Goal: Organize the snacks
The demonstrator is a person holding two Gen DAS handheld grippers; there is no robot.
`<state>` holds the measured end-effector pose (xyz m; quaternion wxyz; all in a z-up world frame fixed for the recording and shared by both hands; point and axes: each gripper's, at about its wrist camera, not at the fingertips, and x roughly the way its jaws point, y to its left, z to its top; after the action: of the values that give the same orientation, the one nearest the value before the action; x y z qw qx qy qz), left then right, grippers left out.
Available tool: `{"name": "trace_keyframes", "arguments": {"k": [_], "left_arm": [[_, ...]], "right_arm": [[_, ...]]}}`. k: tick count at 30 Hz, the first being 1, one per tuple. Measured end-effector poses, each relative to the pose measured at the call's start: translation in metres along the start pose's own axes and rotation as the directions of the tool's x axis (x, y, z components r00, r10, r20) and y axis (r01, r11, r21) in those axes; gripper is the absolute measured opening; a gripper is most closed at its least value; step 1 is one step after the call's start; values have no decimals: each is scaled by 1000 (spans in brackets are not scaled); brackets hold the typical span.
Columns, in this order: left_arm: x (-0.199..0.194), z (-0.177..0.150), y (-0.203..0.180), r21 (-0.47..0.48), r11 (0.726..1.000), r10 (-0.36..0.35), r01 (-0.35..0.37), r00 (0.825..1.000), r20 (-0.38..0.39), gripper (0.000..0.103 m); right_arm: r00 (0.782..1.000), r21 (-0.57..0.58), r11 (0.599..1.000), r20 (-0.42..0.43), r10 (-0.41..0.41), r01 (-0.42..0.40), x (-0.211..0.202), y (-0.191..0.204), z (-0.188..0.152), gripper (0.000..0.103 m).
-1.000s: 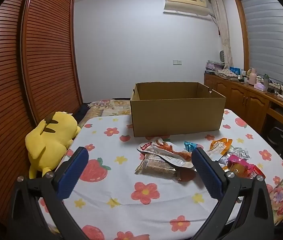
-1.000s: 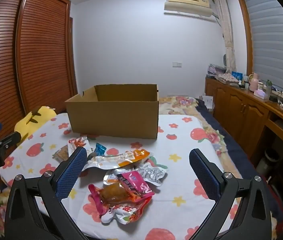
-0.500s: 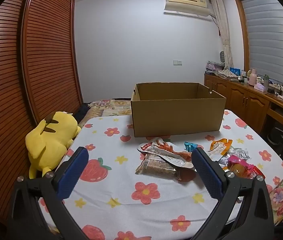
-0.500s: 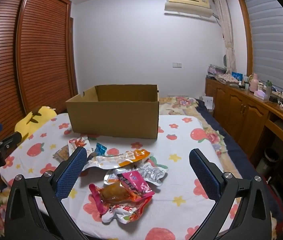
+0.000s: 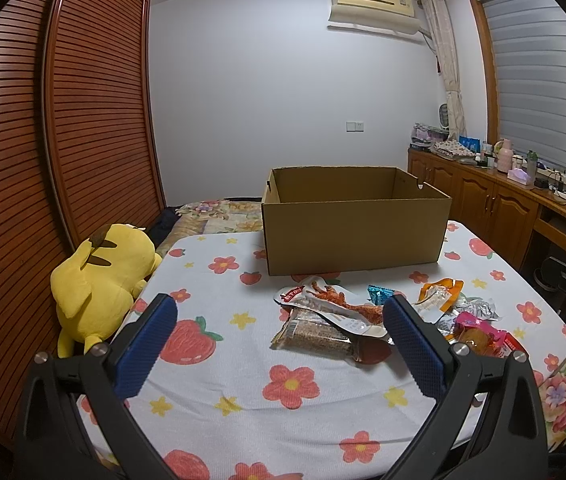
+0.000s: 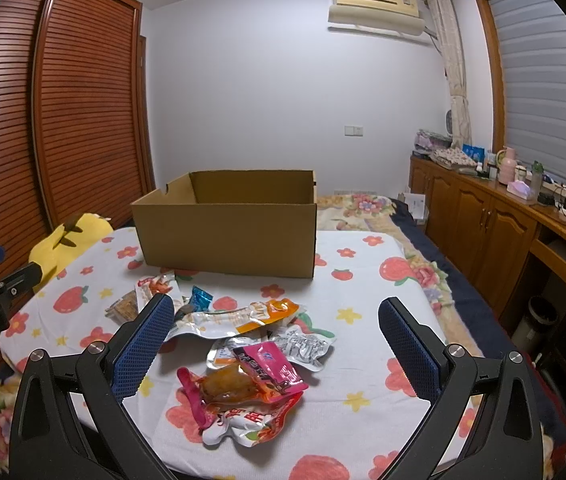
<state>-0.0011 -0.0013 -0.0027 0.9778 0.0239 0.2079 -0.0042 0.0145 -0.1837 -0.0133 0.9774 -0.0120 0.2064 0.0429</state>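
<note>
Both hand-held grippers hovered above the near edge of the worktop with nothing between their blue pads: the left hand-held gripper [image 5: 279, 342] stood spread wide, and the right hand-held gripper [image 6: 275, 346] was spread just as wide. An open cardboard box [image 5: 353, 230] sat on the flower-and-strawberry cloth [image 5: 243, 384] toward 12 o'clock from both, upright, its inside not visible from these low views. Between the box and the grippers lay a loose heap of snack packets. Seen from the left wrist, a brown granola-like bar [image 5: 315, 334] lay flat at about 1 o'clock, partly under a white packet with red printing [image 5: 331, 304], with a small teal packet [image 5: 379, 293] just beyond. Seen from the right wrist, a pink packet [image 6: 267, 364] rested on a clear pouch holding something brown [image 6: 229, 388], straight ahead between the fingers; an orange-tipped white packet [image 6: 239, 316] lay behind it. A yellow plush toy [image 5: 103, 276] sat at the worktop's left edge, around 10 o'clock
</note>
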Motion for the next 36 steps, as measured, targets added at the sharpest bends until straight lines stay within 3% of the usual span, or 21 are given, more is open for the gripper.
{"name": "trace_keyframes", "arguments": {"k": [36], "left_arm": [[-4,6,1,-6,1000,-1,1,1000,6,103]], "right_arm": [[1000,-1,1000,2,-1,1,-1,1,-1,103]]}}
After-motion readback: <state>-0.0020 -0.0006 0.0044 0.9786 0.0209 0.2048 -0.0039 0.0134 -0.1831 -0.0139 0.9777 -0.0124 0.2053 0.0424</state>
